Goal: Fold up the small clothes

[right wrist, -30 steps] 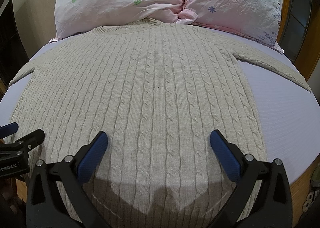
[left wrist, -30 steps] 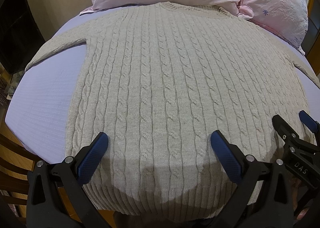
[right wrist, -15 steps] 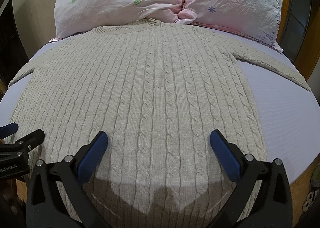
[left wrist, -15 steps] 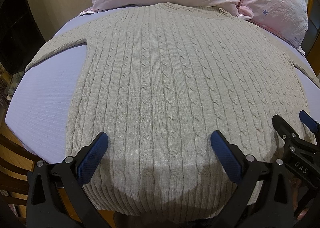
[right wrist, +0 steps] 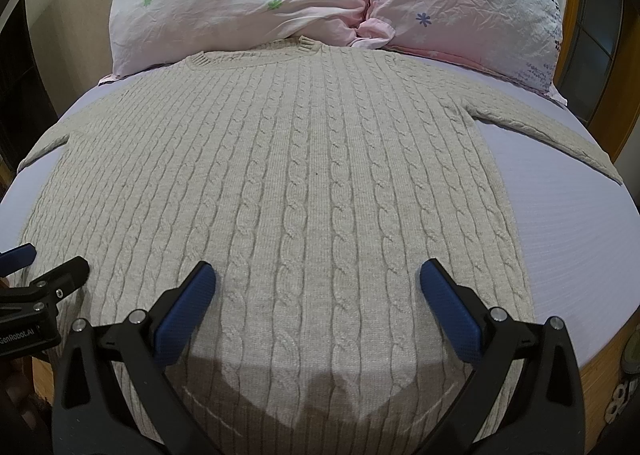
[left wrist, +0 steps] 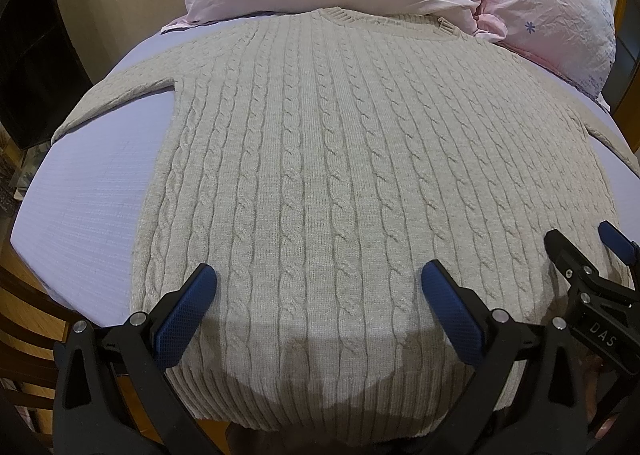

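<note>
A beige cable-knit sweater (left wrist: 320, 159) lies flat and spread out on a lavender bed sheet (left wrist: 84, 215), collar towards the pillows, sleeves stretched out to both sides. It also fills the right wrist view (right wrist: 304, 191). My left gripper (left wrist: 318, 291) is open and empty, hovering above the sweater's hem on its left half. My right gripper (right wrist: 316, 287) is open and empty above the hem on the right half. The right gripper shows at the right edge of the left wrist view (left wrist: 580, 251), and the left gripper at the left edge of the right wrist view (right wrist: 44, 275).
Two pink flowered pillows (right wrist: 248, 3) (right wrist: 472, 7) lie at the head of the bed behind the collar. A wooden bed frame (right wrist: 604, 367) shows at the near right edge and wooden slats (left wrist: 24, 331) at the near left. Bare sheet (right wrist: 568, 239) lies beside the sweater.
</note>
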### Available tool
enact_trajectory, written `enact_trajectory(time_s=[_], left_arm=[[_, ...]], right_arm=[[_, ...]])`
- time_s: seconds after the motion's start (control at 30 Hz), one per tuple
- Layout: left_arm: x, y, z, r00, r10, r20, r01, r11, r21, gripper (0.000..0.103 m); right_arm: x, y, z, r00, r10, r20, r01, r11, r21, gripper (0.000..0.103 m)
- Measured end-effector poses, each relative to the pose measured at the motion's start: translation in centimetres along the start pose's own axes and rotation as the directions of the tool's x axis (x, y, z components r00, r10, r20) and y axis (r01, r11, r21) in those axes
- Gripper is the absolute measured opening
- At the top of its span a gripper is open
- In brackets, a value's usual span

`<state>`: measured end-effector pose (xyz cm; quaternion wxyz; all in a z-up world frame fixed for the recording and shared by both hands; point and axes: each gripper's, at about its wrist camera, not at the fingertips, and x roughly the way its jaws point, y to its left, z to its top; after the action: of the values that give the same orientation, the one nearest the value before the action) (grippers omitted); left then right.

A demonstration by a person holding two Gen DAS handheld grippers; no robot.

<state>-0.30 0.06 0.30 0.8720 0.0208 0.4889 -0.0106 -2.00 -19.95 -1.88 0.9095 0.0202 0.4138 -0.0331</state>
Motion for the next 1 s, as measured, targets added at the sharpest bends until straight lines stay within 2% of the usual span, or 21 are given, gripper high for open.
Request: enact_trajectory(time_s=[0.33, 0.53, 0.57, 0.63, 0.67, 0.73, 0.77, 0.83, 0.87, 0.93, 0.97, 1.0], left_arm=[[-0.1, 0.1, -0.3, 0.999, 0.0, 0.035, 0.0, 1.0, 0.004, 0.102], [-0.2, 0.1, -0.8, 0.996, 0.001, 0.086, -0.001, 1.0, 0.007, 0.102], [-0.2, 0.1, -0.9, 0.996, 0.001, 0.094, -0.001, 1.0, 0.008, 0.102], [-0.3, 0.1, -1.2, 0.993, -0.004, 0.122, 0.002, 1.0, 0.017, 0.102], [-0.3, 0.2, -1.5, 0.99, -0.008, 0.138, 0.005, 1.0, 0.023, 0.102], [-0.4, 0.4, -1.9, 0.983, -0.024, 0.18, 0.017, 0.999, 0.042, 0.102], [-0.4, 0.6, -1.8, 0.982, -0.04, 0.187, 0.03, 0.998, 0.055, 0.102], [-0.4, 1.2, -1.1, 0.98, -0.09, 0.18, 0.079, 0.994, 0.07, 0.102], [-0.5, 1.6, -0.8, 0.976, -0.123, 0.179, 0.112, 0.991, 0.073, 0.102], [-0.7, 4.1, 0.7, 0.954, -0.23, 0.192, 0.227, 0.973, 0.039, 0.102], [-0.7, 5.2, 1.3, 0.947, -0.252, 0.201, 0.254, 0.967, 0.013, 0.102], [-0.6, 7.4, 2.5, 0.938, -0.272, 0.217, 0.289, 0.956, -0.046, 0.102]], right_arm=[[-0.2, -0.1, -0.2, 0.999, 0.032, 0.003, -0.031, 0.999, -0.042, 0.101], [-0.4, -0.4, -0.7, 0.997, 0.061, 0.044, -0.058, 0.996, -0.067, 0.101], [-0.5, -0.5, -0.9, 0.996, 0.072, 0.061, -0.068, 0.995, -0.074, 0.101], [-0.7, -1.6, -0.8, 0.988, 0.143, 0.064, -0.137, 0.986, -0.097, 0.101], [-1.0, -3.1, -0.1, 0.981, 0.183, 0.068, -0.18, 0.982, -0.054, 0.101], [-2.0, -7.9, 1.6, 0.97, 0.203, 0.138, -0.217, 0.971, 0.097, 0.101], [-2.4, -11.5, 2.8, 0.966, 0.182, 0.182, -0.219, 0.954, 0.206, 0.101], [-2.3, -17.5, 4.3, 0.971, 0.12, 0.208, -0.192, 0.91, 0.368, 0.1], [-1.9, -20.7, 5.0, 0.976, 0.084, 0.202, -0.169, 0.878, 0.449, 0.095], [-0.3, -27.5, 6.0, 0.984, 0.049, 0.17, -0.144, 0.784, 0.603, 0.077], [0.9, -31.4, 6.3, 0.989, 0.039, 0.143, -0.128, 0.71, 0.693, 0.073], [1.6, -33.6, 6.4, 0.991, 0.033, 0.13, -0.119, 0.66, 0.742, 0.073]])
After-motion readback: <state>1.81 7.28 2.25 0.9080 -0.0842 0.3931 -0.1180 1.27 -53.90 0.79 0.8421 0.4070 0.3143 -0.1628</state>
